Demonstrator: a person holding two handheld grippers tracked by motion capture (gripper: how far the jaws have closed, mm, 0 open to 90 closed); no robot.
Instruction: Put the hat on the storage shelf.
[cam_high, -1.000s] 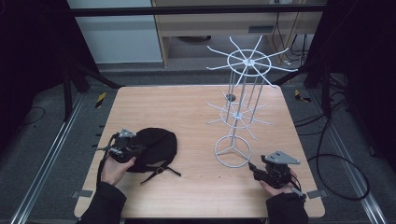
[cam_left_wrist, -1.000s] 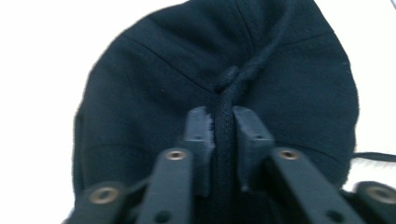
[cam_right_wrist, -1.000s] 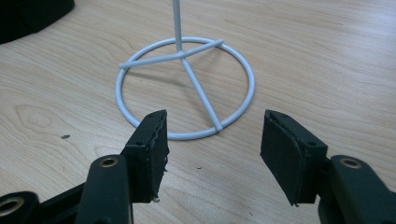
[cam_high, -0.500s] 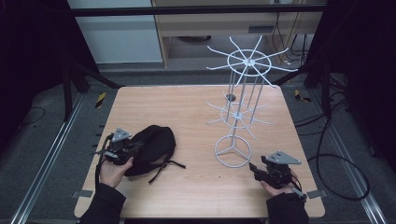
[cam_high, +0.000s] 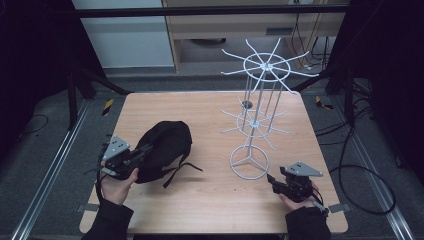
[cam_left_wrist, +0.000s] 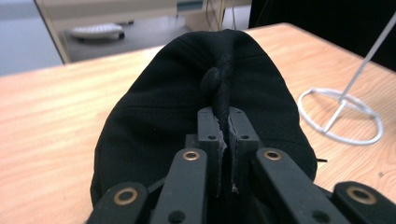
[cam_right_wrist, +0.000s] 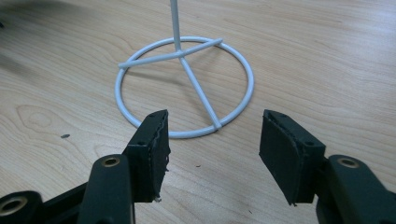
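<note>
Since earlier frame: black cap (cam_high: 165, 150) lifted, tilted at table's left edge; left gripper (cam_left_wrist: 223, 126) fingers pinch fabric fold. Right gripper (cam_right_wrist: 212, 144) fingers spread near wire rack (cam_high: 255, 120). Risk: thin pinch slips, cap drops.

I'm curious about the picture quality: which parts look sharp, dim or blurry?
High view: dim, dark surroundings, the black cap losing detail against its own shadow. Left gripper view: the cap's pinched fold is sharp, the room behind soft. Right gripper view: evenly lit, the white stand base casts a faint shadow; the right claw looms large.
</note>
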